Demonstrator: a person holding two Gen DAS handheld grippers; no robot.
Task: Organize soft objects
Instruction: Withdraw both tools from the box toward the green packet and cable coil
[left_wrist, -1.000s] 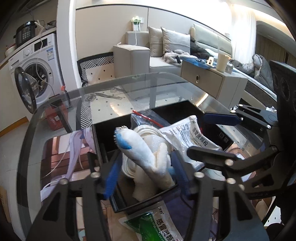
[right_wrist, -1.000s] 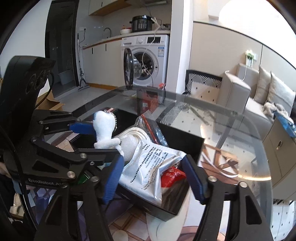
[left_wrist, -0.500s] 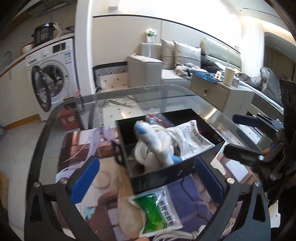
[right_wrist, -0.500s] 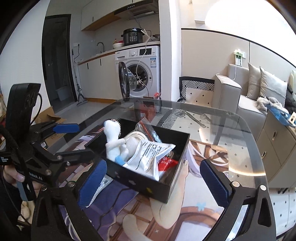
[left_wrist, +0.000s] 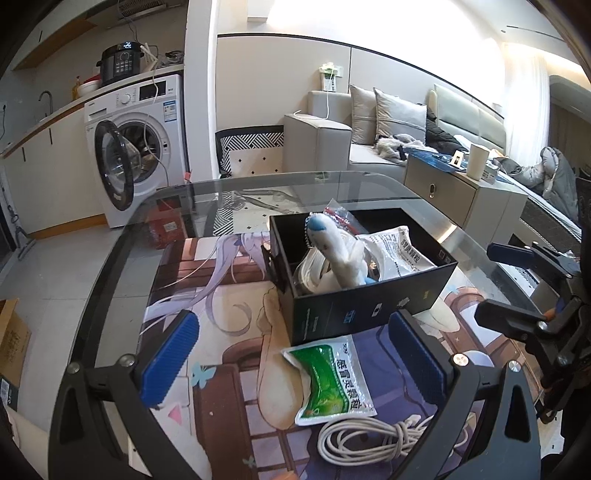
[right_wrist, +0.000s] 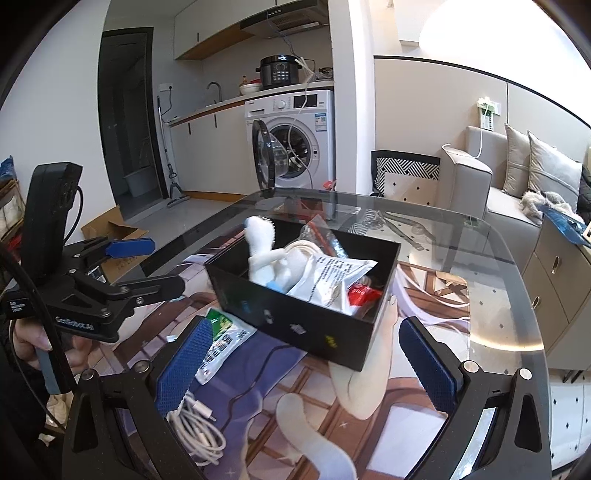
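Note:
A black box (left_wrist: 369, 314) (right_wrist: 295, 325) stands on the glass table's printed mat. In it a white plush toy (left_wrist: 338, 251) (right_wrist: 264, 254) with a blue tip sticks up beside a white sachet (left_wrist: 400, 251) (right_wrist: 325, 277), a coiled white cable and a red packet (right_wrist: 364, 295). In front of the box lie a green sachet (left_wrist: 332, 380) (right_wrist: 221, 341) and a bundled white cable (left_wrist: 376, 439) (right_wrist: 199, 432). My left gripper (left_wrist: 295, 363) (right_wrist: 144, 264) is open and empty, short of the box. My right gripper (right_wrist: 306, 365) (left_wrist: 498, 284) is open and empty too, in front of the box.
The glass table (left_wrist: 207, 199) has a rounded edge at the left and far side. Beyond it are a washing machine (left_wrist: 136, 155) with its door open, a grey sofa (left_wrist: 332, 144) and a low cabinet (left_wrist: 465, 195). A hand (right_wrist: 33, 343) holds the left gripper.
Both grippers let go inside the box, opened wide and drew back from it. The plush toy and the white sachet stayed in the box.

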